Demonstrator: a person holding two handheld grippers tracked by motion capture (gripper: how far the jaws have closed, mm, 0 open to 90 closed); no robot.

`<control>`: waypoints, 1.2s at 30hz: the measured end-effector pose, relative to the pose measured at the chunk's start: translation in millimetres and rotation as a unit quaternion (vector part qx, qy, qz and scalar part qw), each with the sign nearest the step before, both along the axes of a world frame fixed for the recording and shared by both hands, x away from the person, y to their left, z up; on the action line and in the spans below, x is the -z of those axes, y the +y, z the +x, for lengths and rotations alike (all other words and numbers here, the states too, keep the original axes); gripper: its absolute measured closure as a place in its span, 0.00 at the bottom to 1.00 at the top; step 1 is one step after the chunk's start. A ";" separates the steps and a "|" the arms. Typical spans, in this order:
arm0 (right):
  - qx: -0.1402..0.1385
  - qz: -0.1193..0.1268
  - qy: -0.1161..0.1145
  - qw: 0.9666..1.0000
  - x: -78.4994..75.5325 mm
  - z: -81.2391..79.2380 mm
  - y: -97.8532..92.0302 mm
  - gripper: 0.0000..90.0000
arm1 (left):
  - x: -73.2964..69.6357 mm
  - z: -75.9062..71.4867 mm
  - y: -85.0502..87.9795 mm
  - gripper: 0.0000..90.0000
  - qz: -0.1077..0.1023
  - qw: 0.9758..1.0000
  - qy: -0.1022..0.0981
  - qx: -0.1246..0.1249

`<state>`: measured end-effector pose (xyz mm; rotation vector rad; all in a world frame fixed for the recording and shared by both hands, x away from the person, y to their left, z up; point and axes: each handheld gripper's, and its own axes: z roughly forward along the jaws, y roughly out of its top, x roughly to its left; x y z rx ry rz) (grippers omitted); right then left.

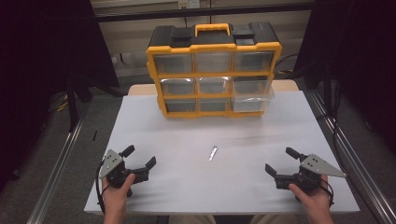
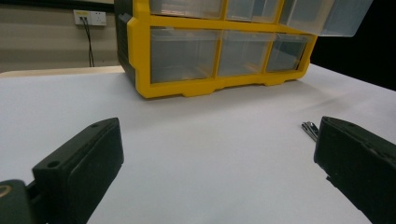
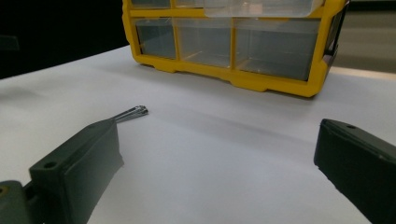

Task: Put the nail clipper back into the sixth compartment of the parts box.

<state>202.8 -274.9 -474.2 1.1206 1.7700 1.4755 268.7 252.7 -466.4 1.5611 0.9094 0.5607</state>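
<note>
Holding both grippers low near my edge of the white table (image 1: pixel 154 135), I judge nothing has started yet — the left gripper (image 1: pixel 139 161) and the right gripper (image 1: pixel 280 161) both stand wide and empty. A small metal clipper (image 1: pixel 213 153) lies between them, ahead of each, apart from both. Beyond it stands a yellow drawer organizer (image 1: pixel 214 70), one clear drawer (image 1: pixel 252 95) pulled out — probably where the clipper goes. Next calls for closing one gripper on that thin piece. Dark curtains flank the room.
</note>
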 end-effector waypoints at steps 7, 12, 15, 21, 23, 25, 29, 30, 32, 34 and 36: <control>-0.004 -0.009 0.008 1.000 -3.0 4.6 7.7 0.01 | 2.0 -0.9 -0.1 0.02 0.023 1.000 0.004 0.009; -0.009 -0.020 0.012 1.000 -6.2 8.7 15.4 0.00 | 3.0 -1.3 -1.4 0.02 0.029 1.000 0.007 0.010; -0.012 -0.022 0.018 1.000 -7.1 11.4 20.8 0.00 | 2.4 -2.1 -2.5 0.02 0.027 1.000 0.004 0.013; -0.023 -0.029 0.035 0.999 -8.3 19.9 33.5 0.00 | 3.0 -2.9 -1.0 0.02 0.036 0.999 0.009 0.009; -0.026 -0.035 0.041 0.998 -8.6 22.0 36.6 0.00 | 3.2 -2.9 -1.0 0.02 0.031 0.999 0.009 0.007; -0.027 -0.034 0.042 0.998 -9.3 24.5 39.4 0.00 | 3.0 -2.6 -0.7 0.02 0.038 0.999 0.010 0.007; -0.029 -0.034 0.044 0.998 -11.4 31.1 45.3 0.01 | 3.6 -1.8 -0.8 0.02 0.041 0.999 0.011 0.011; -0.028 -0.034 0.045 0.998 -11.7 32.5 47.2 0.01 | 3.7 -1.7 -1.8 0.02 0.036 0.999 0.012 0.011; -0.031 -0.035 0.046 0.998 -11.9 35.3 51.0 0.01 | 3.4 -1.3 -2.6 0.02 0.035 0.999 0.010 0.013; -0.035 -0.038 0.049 0.998 -11.6 36.5 52.9 0.01 | 3.3 -1.2 -2.5 0.02 0.034 0.999 0.010 0.013; -0.042 -0.044 0.054 0.997 -10.9 39.3 55.8 0.01 | 3.3 -0.5 -1.7 0.02 0.037 0.999 0.009 0.014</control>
